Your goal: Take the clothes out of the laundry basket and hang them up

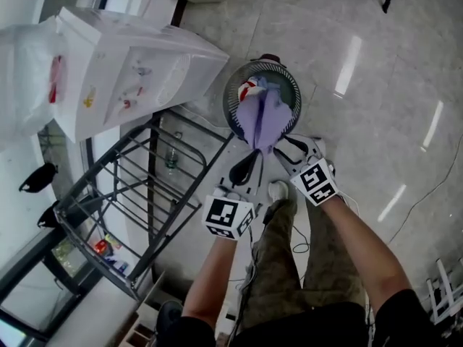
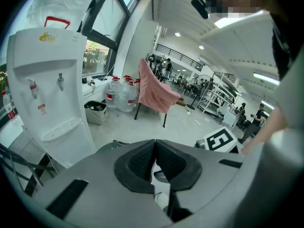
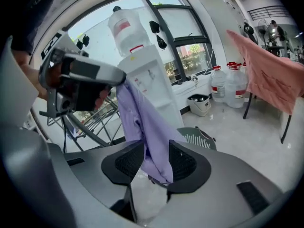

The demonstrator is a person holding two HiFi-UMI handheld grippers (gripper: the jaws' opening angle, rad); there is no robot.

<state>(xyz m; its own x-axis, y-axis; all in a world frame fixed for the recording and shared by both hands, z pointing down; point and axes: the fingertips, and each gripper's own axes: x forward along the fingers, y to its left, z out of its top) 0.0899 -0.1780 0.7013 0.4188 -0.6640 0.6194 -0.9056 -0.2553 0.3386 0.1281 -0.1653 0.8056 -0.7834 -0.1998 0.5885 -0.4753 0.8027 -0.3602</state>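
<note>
The shiny gray floor (image 1: pixel 376 85) filled most of the head view. A tall white water cooler (image 1: pixel 137 78) stood at 10 o'clock, with a plastic bag over its top. A black metal drying rack (image 1: pixel 137 194) stood at 8 o'clock, just beside the cooler. Its bars had no clothes on them.

The round laundry basket (image 1: pixel 235 96) sat on the floor at 12 o'clock, right in front of the person's feet. More clothes (image 1: pixel 249 89) lay inside it, red, white and blue.

A purple shirt (image 1: pixel 262 118) was pulled up out of the basket. Its top end was high in the air, and its bottom end hung down over the basket.

The left claw (image 2: pixel 155 144) was squeezed all the way shut. In the right gripper view it pinched the top of the purple shirt, and the shirt hung down from it.

The right claw (image 3: pixel 154 146) was wide open, at 3 o'clock from the left one. The shirt hung down between its two jaws, but they were not squeezing it.
</note>
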